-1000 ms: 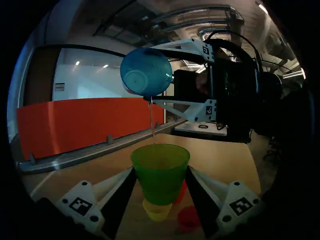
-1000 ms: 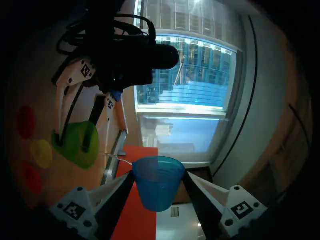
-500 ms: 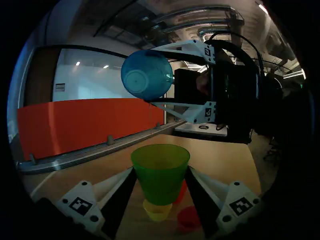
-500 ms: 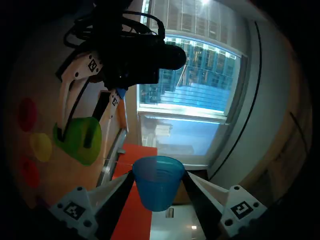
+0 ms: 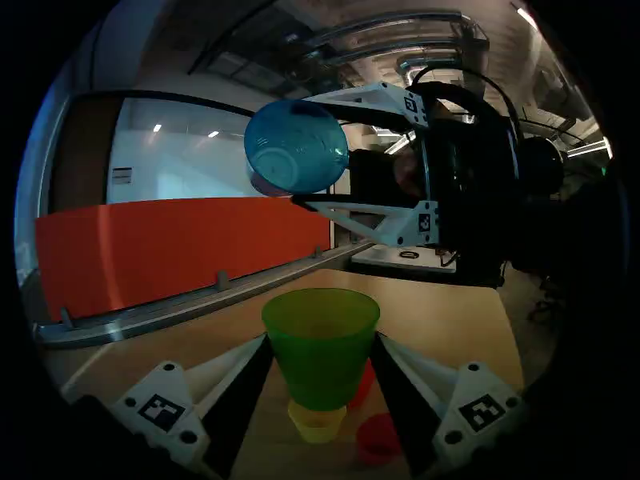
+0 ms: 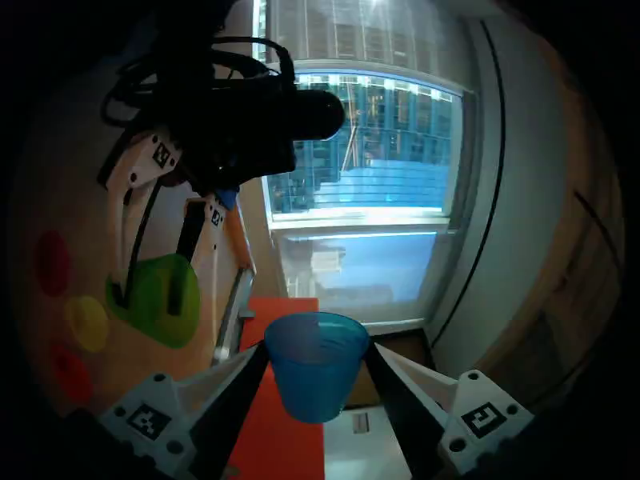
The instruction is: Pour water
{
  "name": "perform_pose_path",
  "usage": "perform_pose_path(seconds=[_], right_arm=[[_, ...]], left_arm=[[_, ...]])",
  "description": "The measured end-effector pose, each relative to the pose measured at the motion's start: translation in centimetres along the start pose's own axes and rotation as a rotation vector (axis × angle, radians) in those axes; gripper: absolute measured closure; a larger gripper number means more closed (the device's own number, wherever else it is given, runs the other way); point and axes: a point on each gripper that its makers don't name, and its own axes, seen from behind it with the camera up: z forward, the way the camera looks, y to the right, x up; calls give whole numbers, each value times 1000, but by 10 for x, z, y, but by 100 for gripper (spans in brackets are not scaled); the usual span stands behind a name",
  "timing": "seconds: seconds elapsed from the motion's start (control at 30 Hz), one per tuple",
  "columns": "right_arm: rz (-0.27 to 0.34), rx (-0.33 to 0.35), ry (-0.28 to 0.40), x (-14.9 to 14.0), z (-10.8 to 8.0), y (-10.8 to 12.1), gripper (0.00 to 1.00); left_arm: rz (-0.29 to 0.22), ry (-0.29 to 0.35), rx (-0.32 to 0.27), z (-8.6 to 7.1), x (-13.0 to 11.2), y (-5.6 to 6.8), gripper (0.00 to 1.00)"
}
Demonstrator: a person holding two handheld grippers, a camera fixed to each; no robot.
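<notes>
Blue cup (image 5: 296, 146) hangs in the air above the green cup (image 5: 322, 344), a little to its left in the left gripper view, tipped far over so that its round base faces that camera. The right gripper (image 6: 318, 364) has it pinched between both fingers, closed just to the cup's width; in the right gripper view the cup sits squarely between them. The left gripper (image 5: 321, 356) grips the green cup the same way, both fingers pressed against its sides, and holds it upright over the wooden table (image 5: 448, 312). On the table near the green cup stand a yellow cup (image 5: 318, 422) and a red cup (image 5: 378, 436), with a second red cup (image 5: 364, 384) partly hidden behind the green one (whether any of them touch, I cannot tell). An orange wall panel (image 5: 160, 248) runs along behind the table, and a large window (image 6: 368, 176) shows in the right gripper view
</notes>
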Motion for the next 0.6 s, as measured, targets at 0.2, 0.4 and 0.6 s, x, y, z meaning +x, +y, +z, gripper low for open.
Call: perform_pose_path(seconds=[0.2, 0.4, 0.6], right_arm=[[196, -8, 6, 1, -4, -3, 10], [449, -18, 23, 9, -6, -4, 10], [706, -17, 38, 18, -8, -8, 10]], left_arm=[[0, 3, 0, -1, 1, 0, 19], [1, 3, 4, -2, 1, -1, 19], [4, 2, 8, -3, 1, -2, 19]])
